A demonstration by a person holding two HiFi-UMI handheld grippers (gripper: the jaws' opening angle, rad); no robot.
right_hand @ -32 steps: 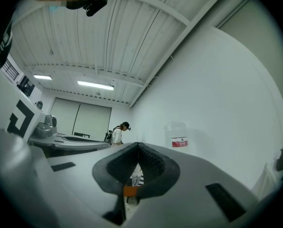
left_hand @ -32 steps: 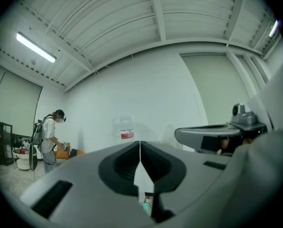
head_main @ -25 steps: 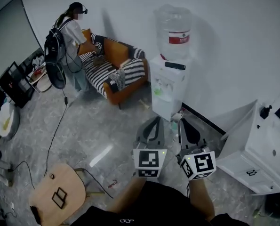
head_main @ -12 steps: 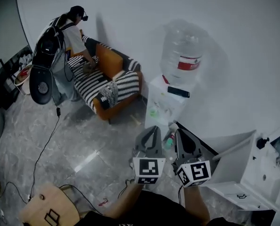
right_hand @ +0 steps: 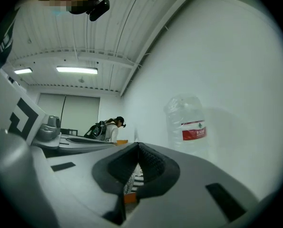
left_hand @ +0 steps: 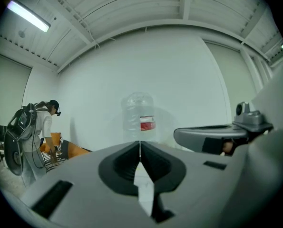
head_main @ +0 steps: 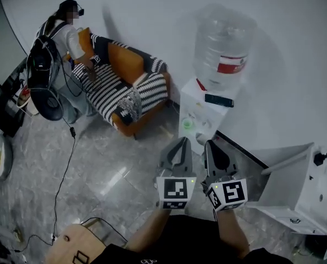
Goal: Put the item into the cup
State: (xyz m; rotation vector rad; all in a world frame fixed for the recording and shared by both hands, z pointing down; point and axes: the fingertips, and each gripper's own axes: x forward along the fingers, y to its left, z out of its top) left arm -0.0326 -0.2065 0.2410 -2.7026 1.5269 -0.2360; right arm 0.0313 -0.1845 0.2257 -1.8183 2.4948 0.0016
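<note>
While I face the water dispenser, left gripper: jaws pressed together, nothing between them.
Right gripper: closed tight too, empty.
Green cup: in the dispenser's tap recess (small, probably the cup); I can't pick out the item.
Approach: I'd find the item first and open my jaws before reaching.
Bottle label: red band, print unreadable.
</note>
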